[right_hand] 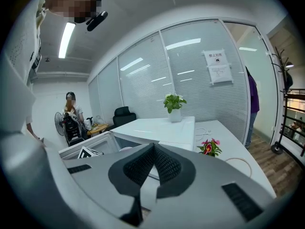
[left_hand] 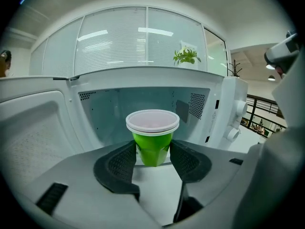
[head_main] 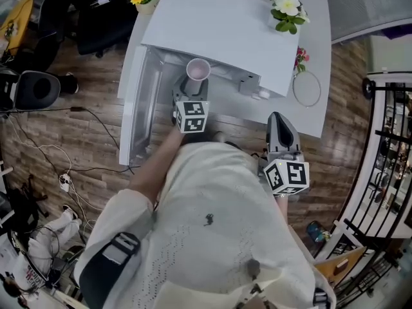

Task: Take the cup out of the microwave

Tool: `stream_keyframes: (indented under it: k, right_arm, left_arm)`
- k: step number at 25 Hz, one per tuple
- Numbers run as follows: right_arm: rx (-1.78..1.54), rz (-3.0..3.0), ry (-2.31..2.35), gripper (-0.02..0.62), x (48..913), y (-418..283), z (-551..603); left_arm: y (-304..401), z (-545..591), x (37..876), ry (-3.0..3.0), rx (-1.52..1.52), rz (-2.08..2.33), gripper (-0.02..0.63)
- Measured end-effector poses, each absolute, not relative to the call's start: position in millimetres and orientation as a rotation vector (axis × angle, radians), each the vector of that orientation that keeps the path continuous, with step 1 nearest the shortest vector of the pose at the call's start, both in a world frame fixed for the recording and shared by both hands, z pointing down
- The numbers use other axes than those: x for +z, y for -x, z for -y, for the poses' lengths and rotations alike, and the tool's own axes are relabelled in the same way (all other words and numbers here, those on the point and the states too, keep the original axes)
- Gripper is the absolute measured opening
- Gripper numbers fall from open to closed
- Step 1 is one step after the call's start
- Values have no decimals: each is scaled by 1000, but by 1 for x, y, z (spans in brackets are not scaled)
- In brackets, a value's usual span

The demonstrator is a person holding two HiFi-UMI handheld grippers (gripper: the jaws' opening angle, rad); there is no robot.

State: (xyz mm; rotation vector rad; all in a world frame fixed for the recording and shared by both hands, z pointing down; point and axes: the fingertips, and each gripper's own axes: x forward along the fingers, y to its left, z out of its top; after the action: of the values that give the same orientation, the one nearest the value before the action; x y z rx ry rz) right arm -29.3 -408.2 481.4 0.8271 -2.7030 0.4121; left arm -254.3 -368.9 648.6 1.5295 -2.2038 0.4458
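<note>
At the mouth of the open white box microwave oven, the left tool clamps the green plastic cup with a pale rim by its lower body. The white hinged door stands swung out at 9 o'clock, and the cup is clear of the cavity walls on both sides. The right tool, jaws together and empty, hangs at 4 o'clock near the white surface's front edge.

My left gripper hides the base of the cup in front of the microwave. The microwave's door runs off the frame's left edge, and its knobs are too small to read.
</note>
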Motion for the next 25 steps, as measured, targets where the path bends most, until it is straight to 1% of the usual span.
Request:
stream_keyframes:
  k: [9,17,25]
  right_arm:
    - [380,2771,-725,9,469,-14,371]
    - [371,2795,-626,9,470,-23,355]
    - [363,2810,-570,9,474,-46,336]
  left_arm:
    - [193,317,619,-1559,456,2254,244]
    - [164,285,581,-1564,372,2294,244]
    - [124,254,546,-1594,338,2314,244]
